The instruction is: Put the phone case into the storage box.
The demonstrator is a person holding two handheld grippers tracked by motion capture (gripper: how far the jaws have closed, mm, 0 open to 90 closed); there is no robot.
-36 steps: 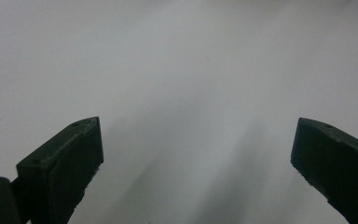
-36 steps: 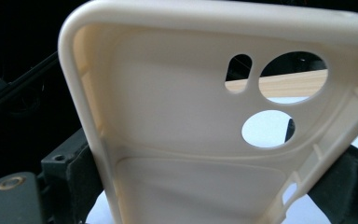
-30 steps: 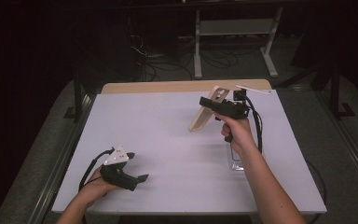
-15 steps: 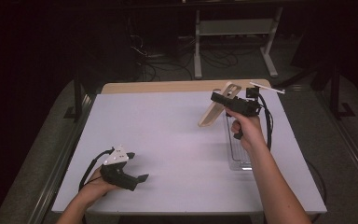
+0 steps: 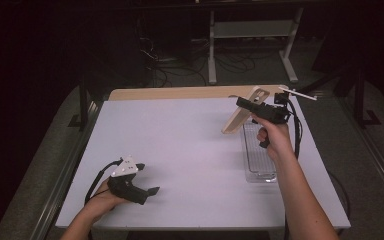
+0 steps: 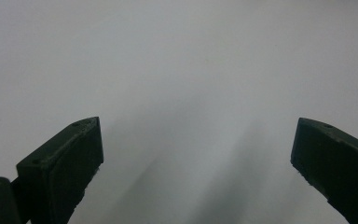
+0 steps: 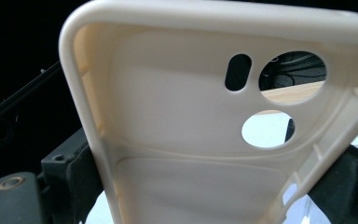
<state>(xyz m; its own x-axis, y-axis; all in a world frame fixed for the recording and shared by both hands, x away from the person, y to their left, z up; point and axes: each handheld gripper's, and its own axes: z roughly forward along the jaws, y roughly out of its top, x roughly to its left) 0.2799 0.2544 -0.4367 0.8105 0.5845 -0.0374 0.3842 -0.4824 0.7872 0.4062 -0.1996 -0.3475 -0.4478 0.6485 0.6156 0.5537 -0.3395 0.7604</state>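
A beige phone case (image 5: pixel 241 114) hangs tilted in the air over the table's right half, and my right gripper (image 5: pixel 243 103) is shut on it. In the right gripper view the phone case (image 7: pixel 182 130) shows its hollow inside, with two round holes and a slot, and both black jaws press on its sides. Just under it lies a clear plastic tray (image 5: pixel 258 156) on the white table (image 5: pixel 180 145). My left gripper (image 5: pixel 150 191) rests near the front left edge, open, with nothing between its fingertips (image 6: pixel 70 158).
A strip of bare wood (image 5: pixel 180 93) runs along the table's far edge. Behind it, on the dark floor, stand a metal stand (image 5: pixel 250 40) and loose cables. A white strip (image 5: pixel 300 93) sticks out past the right gripper.
My right gripper has carried the phone case to the right and a little farther back, away from the table's middle. The left gripper has stayed put.
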